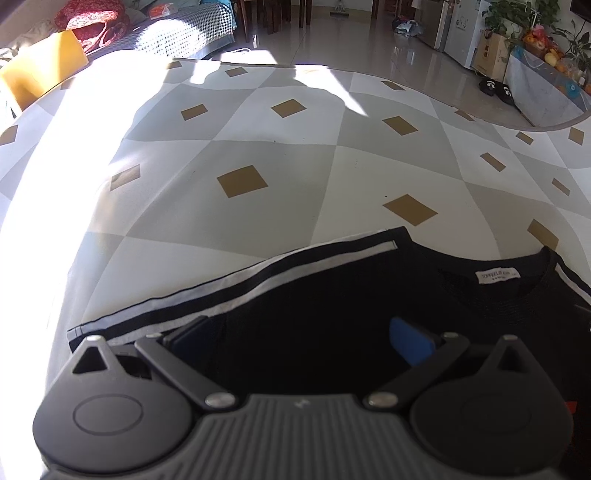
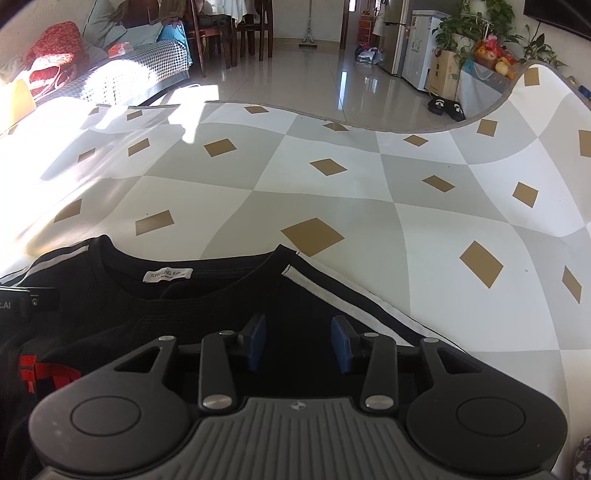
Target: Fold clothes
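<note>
A black T-shirt point(image 1: 332, 295) with white shoulder stripes lies flat on a grey-and-white checked mat point(image 1: 258, 147), its collar and white neck label point(image 1: 498, 275) turned away from me. My left gripper point(image 1: 299, 339) stands open wide over the shirt's left shoulder and sleeve, with only cloth below its blue pads. In the right wrist view the same shirt point(image 2: 207, 306) shows its label point(image 2: 168, 275) and a red print point(image 2: 44, 373) at the lower left. My right gripper point(image 2: 298, 341) is open over the right shoulder, the gap between its pads empty. Part of the left gripper point(image 2: 29, 299) shows at the left edge.
The mat point(image 2: 332, 192) stretches far ahead and curls upward at the right point(image 2: 535, 85). Beyond it lie a shiny tiled floor, black slippers point(image 2: 445, 105), a cardboard box point(image 2: 443, 74) and plants. A sofa with a houndstooth throw point(image 1: 184, 33) and a yellow cushion point(image 1: 40, 66) stand at the back left.
</note>
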Demonstrator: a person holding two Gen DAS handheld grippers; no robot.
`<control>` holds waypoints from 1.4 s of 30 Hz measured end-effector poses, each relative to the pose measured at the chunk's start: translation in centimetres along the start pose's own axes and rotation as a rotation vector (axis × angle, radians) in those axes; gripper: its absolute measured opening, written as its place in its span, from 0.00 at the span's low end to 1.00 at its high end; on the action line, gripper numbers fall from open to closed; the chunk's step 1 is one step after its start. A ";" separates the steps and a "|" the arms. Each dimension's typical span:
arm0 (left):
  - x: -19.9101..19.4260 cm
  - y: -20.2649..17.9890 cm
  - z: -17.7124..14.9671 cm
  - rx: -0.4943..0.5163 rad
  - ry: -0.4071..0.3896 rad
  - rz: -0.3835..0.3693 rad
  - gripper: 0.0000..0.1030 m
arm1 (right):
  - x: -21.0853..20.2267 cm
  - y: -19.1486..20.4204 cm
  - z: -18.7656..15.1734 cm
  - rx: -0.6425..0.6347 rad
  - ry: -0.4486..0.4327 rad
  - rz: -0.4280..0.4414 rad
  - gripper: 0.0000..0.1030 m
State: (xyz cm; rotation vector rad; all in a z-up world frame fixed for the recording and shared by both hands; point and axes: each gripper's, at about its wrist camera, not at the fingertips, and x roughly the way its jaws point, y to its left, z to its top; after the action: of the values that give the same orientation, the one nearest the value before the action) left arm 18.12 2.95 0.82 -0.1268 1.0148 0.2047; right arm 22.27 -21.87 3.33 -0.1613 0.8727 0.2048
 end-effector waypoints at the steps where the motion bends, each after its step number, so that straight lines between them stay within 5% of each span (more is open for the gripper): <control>1: -0.2 0.1 -0.2 0.003 0.004 -0.003 0.99 | -0.2 -0.1 -0.2 0.004 0.005 0.003 0.37; 25: -2.2 3.7 -3.4 0.008 0.116 0.009 0.99 | -3.8 -6.2 -4.8 0.097 0.174 0.062 0.41; 42: -0.4 6.0 -3.2 -0.015 0.075 0.069 1.00 | -2.7 -8.3 -5.0 0.099 0.124 -0.082 0.52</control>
State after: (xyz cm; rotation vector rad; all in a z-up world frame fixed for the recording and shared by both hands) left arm 13.87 8.10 -0.56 -0.1138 1.0934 0.2726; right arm 18.84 -31.30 2.71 -0.1179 0.9952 0.0753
